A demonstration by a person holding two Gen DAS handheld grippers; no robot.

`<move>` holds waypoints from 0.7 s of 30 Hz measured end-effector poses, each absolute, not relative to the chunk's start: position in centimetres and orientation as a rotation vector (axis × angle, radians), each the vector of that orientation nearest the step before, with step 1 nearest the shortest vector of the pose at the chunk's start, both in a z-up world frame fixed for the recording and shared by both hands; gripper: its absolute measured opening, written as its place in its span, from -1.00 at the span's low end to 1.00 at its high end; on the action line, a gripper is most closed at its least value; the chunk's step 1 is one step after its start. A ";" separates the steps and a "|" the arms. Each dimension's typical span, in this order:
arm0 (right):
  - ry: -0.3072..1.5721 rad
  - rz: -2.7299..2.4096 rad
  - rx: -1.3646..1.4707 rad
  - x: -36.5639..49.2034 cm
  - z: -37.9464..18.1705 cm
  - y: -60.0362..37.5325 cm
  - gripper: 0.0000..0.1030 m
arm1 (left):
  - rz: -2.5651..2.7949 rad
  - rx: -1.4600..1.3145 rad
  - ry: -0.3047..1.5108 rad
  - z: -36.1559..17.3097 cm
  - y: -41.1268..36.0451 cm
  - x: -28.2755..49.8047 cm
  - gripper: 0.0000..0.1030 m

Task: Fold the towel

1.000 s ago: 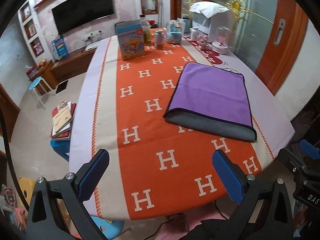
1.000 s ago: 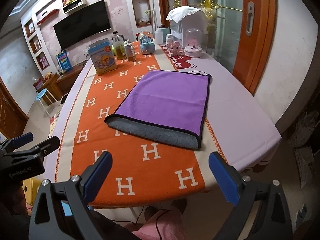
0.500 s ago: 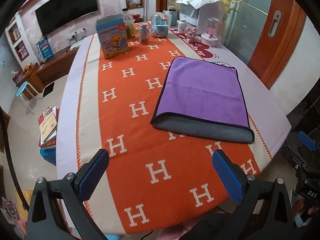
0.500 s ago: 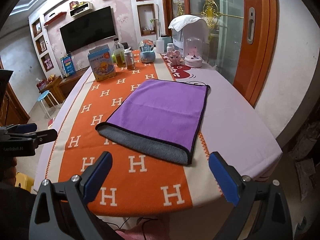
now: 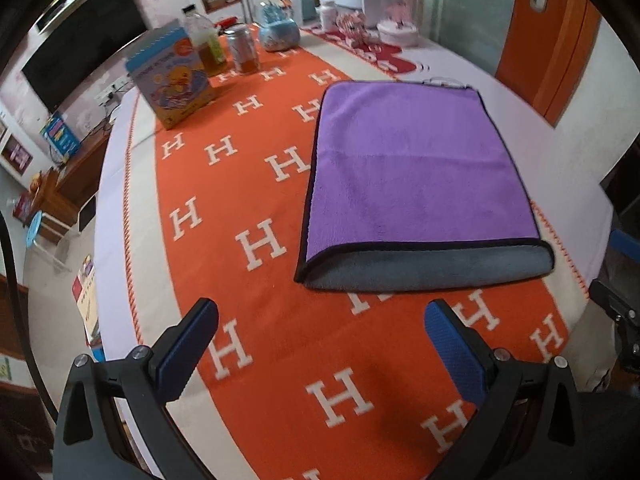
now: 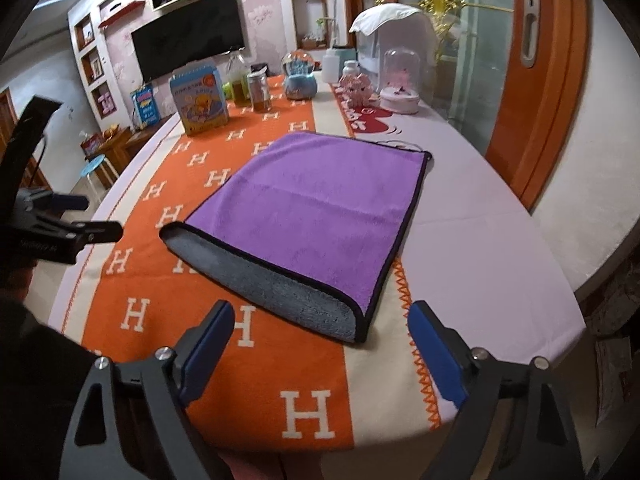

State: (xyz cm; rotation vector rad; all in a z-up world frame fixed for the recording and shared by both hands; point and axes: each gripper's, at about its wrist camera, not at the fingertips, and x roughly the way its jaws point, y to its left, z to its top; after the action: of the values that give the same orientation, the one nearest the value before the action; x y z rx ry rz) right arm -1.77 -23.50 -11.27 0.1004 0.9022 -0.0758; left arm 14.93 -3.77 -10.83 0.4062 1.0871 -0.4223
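Note:
A purple towel (image 5: 416, 168) with a grey underside and black hem lies folded flat on the orange H-patterned cloth (image 5: 248, 184) of the table. It also shows in the right wrist view (image 6: 316, 216), with its grey folded edge (image 6: 280, 284) nearest me. My left gripper (image 5: 320, 320) is open and empty, just short of the towel's near edge. My right gripper (image 6: 320, 324) is open and empty, close in front of the towel's near right corner. The left gripper also shows at the left edge of the right wrist view (image 6: 60, 232).
At the table's far end stand a picture box (image 5: 172, 76), a bottle and a jar (image 5: 244, 50), a blue ornament (image 5: 278, 32) and a glass dome (image 5: 398, 12). An orange door (image 6: 532, 80) is at the right. A stool (image 6: 96, 168) stands left of the table.
Both grippers have moved forward and lower over the table toward the towel's near edge. The towel has not moved. Both grippers stay open.

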 end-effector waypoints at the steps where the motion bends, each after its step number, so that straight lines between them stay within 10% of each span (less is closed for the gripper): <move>1: 0.916 -0.070 0.097 -1.5 -11.8 -23.7 0.66 | -0.427 0.420 1.090 -11.2 -4.0 15.5 0.99; 21: 1.119 -0.011 0.139 2.5 -18.3 -26.6 -0.02 | -0.495 0.563 1.215 -19.5 -6.4 21.5 0.94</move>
State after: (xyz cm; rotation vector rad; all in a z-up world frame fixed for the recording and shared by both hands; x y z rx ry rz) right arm 2.50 -26.57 -18.32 0.1392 1.1188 -0.0110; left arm 21.49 -6.41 -19.52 0.5630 1.2155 -0.4955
